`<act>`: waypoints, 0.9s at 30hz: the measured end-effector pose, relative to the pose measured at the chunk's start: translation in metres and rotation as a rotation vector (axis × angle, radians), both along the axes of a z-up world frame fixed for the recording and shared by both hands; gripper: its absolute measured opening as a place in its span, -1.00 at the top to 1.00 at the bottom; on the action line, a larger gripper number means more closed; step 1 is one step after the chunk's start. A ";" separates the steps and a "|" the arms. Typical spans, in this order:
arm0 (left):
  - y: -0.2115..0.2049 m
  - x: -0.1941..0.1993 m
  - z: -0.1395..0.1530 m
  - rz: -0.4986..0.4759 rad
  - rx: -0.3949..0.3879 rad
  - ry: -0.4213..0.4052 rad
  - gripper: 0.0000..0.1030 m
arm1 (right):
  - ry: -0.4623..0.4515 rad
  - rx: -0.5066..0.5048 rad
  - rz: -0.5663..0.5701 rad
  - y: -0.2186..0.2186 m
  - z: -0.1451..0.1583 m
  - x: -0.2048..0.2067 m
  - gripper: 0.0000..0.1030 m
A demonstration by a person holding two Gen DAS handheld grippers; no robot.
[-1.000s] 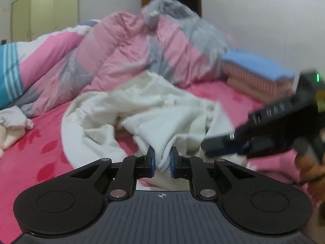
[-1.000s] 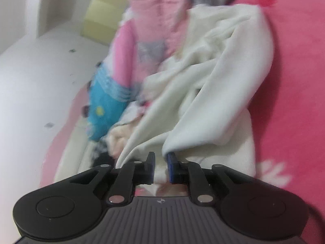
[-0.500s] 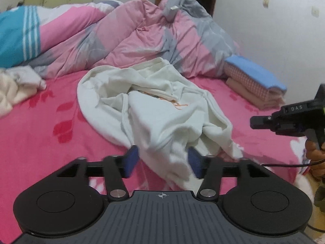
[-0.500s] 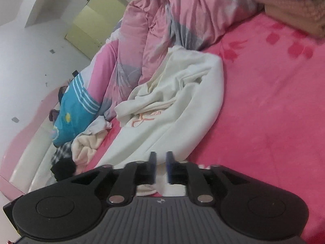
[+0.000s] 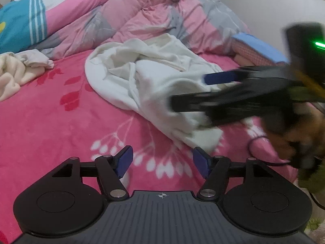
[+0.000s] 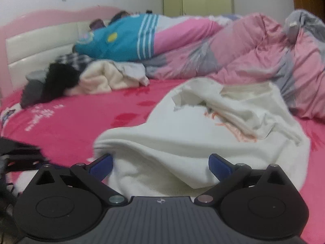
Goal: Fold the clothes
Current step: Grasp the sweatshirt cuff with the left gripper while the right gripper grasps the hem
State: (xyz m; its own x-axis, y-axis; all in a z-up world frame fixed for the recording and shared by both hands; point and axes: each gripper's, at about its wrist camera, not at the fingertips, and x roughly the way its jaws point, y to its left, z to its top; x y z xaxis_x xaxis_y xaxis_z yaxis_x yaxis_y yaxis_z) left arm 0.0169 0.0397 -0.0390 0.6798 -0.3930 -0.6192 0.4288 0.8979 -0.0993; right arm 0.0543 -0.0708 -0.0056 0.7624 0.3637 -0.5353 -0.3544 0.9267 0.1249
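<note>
White garment (image 6: 182, 142) lies between right gripper's (image 6: 160, 165) spread fingers (image 6: 220, 166)

Bare pink bed sheet (image 5: 50, 126) lies open left of the white garment (image 5: 154, 81) — the heaped quilt (image 5: 142, 20) blocks behind, the cream clothes pile (image 6: 101, 79) beside it.

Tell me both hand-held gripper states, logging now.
Left hand-held gripper: open, empty.
Right hand-held gripper: open around the white garment.
</note>
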 end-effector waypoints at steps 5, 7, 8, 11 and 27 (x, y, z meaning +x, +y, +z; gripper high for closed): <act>-0.005 0.003 -0.001 -0.003 0.013 -0.004 -0.32 | 0.082 0.205 -0.073 -0.029 -0.011 0.018 0.53; -0.007 0.006 -0.001 -0.001 0.016 -0.004 -0.32 | 0.065 0.283 -0.138 -0.052 -0.009 0.013 0.58; -0.008 0.007 -0.001 -0.001 0.018 -0.004 -0.32 | 0.055 0.323 -0.170 -0.063 -0.008 0.010 0.60; -0.018 0.015 0.000 0.001 0.006 -0.003 -0.32 | 0.022 0.408 -0.288 -0.099 -0.011 -0.001 0.60; -0.045 0.052 -0.010 0.131 0.142 -0.147 0.65 | 0.022 0.689 -0.404 -0.158 -0.077 -0.009 0.62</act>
State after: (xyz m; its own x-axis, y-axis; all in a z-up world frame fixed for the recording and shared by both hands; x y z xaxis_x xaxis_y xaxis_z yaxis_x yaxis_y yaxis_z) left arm 0.0689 -0.0048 -0.0490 0.8064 -0.2112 -0.5523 0.3078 0.9475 0.0870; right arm 0.0453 -0.2291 -0.0823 0.8977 0.3159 -0.3072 0.0014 0.6950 0.7190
